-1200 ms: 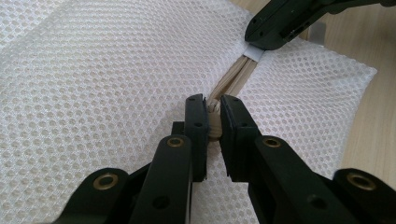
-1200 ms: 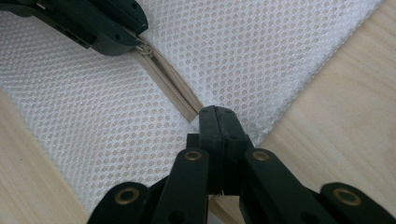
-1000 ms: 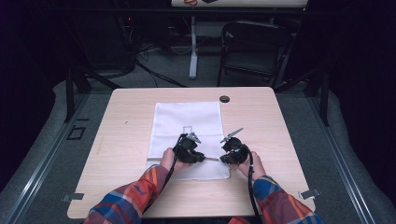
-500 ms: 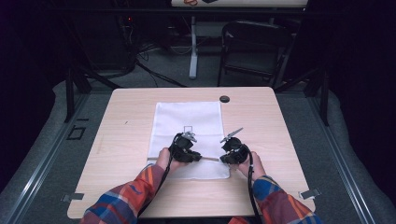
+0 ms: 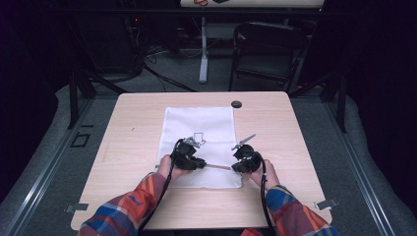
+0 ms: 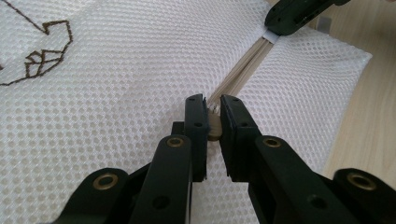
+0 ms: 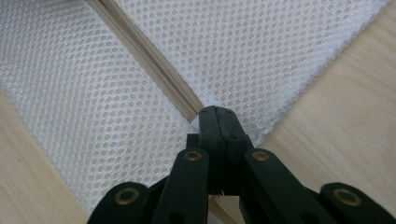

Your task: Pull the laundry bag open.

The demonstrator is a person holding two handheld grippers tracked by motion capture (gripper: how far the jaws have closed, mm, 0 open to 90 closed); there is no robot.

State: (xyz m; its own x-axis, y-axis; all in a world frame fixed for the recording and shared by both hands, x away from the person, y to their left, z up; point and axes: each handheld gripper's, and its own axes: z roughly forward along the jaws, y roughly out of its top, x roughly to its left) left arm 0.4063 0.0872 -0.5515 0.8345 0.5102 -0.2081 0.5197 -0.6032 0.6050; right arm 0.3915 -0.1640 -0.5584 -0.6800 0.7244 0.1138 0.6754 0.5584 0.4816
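Now the zip pull sits further left than a second ago.
Left gripper (image 6: 213, 122) pinches the zip pull (image 6: 214, 127); right gripper (image 7: 219, 122) clamps the mesh bag (image 5: 199, 123) end.

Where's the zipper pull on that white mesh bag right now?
In the left gripper view the zipper pull sits pinched in the left gripper, on the beige zipper near the mesh bag's front edge; the right gripper clamps the zipper's far end.

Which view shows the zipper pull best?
The left gripper view: the zipper pull sits close up, pinched between the left gripper's jaws on the mesh bag. The right gripper view shows the zipper and its end in the right gripper, no pull. In the high view the pull is too small to tell.
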